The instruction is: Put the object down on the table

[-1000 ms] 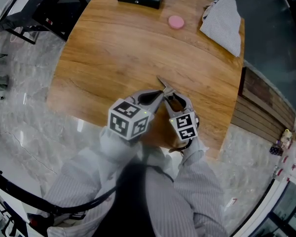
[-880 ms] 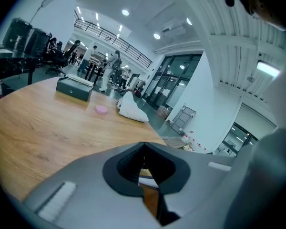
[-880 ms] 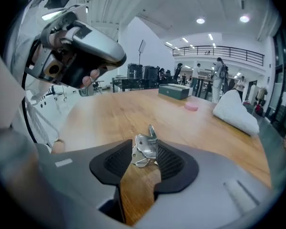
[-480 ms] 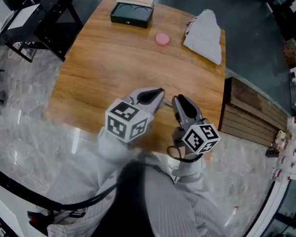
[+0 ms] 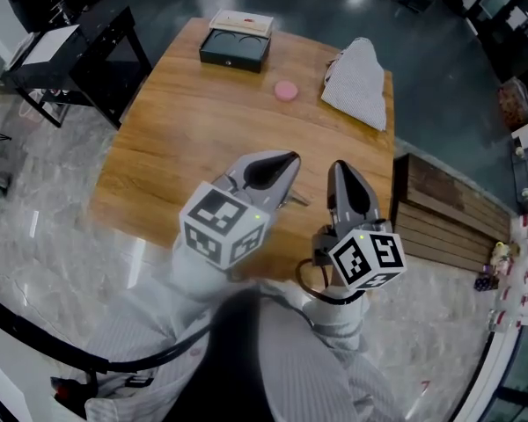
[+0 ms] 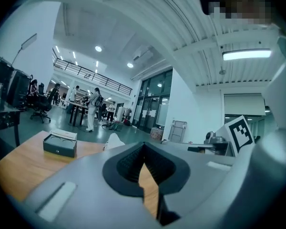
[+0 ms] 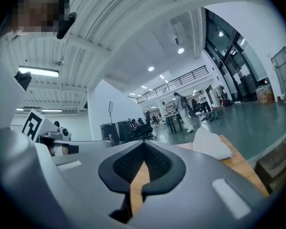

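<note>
My left gripper (image 5: 286, 158) and right gripper (image 5: 339, 165) hover side by side over the near edge of the wooden table (image 5: 185, 121), a gap apart. Both are shut. The left gripper (image 6: 144, 148) has its dark pads together with nothing visible between them. The right gripper (image 7: 144, 144) is likewise empty. A thin, small metal object (image 5: 293, 201) shows just right of the left gripper's body, over the table. I cannot tell whether it lies flat there.
At the table's far side stand a black box (image 5: 236, 49), a pink round piece (image 5: 286, 90) and a striped folded cloth (image 5: 356, 82). A slatted wooden bench (image 5: 440, 209) sits to the right, and a dark stand (image 5: 70, 60) to the left. People stand far off in the hall.
The two grippers had their tips together around the thin object. The right gripper has moved off to the right and shut, and both now sit higher in view.
</note>
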A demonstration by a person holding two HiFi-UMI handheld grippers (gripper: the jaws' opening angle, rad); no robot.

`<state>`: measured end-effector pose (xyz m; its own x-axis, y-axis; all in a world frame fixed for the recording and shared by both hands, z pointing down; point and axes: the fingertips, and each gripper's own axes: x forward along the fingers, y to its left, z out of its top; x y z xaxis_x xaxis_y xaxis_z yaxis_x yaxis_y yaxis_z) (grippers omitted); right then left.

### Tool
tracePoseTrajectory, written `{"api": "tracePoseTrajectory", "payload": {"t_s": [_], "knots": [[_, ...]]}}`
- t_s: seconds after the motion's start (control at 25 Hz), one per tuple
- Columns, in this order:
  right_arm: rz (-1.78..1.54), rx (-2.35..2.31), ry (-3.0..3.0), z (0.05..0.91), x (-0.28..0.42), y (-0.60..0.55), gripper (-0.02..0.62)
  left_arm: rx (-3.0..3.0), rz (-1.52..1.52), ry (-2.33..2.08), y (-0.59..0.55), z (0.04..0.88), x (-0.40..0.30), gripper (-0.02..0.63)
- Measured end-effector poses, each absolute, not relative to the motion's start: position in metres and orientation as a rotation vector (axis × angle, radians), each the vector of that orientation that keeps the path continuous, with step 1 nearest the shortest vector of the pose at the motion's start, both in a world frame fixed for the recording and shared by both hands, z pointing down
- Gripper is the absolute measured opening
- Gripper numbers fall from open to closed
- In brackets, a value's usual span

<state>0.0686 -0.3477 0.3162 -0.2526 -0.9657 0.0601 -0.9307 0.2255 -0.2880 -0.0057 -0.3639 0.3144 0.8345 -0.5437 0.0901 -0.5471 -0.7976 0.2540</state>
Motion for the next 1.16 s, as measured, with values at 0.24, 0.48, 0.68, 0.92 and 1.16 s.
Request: {"api": "tracePoseTrajectory", "payload": {"t_s": [0.24,0.48,0.68,0.92,1.16], "knots": [[-0.433,-1.805,2.318,0.3147,0.0728,-0.3417,0.011,2.742,0.030,-0.843,-0.3604,0.3187,-0.0055,0.002],[-0.434,-1.807,2.320,0.3164,0.0730,-0.3405,0.011,2.725,0.019,-0.826,-0.3595,0.3210,-0.0044,0.002],[-0.419,-1.811,2.332,0.3166,0.0704,-0.3392,0.011,2.717,0.011,-0.820,-0.3581,0.3217,-0.0056,0.002],[-0.406,-1.805,2.344,0.3159,0.0676,-0.3374,0.011,2.705,-0.008,-0.815,-0.3574,0.3199,-0.0070,0.002],[-0.405,-1.803,2.360,0.3143,0.0670,-0.3399,0.011,2.703,-0.012,-0.811,-0.3608,0.3170,-0.0046,0.002]]}}
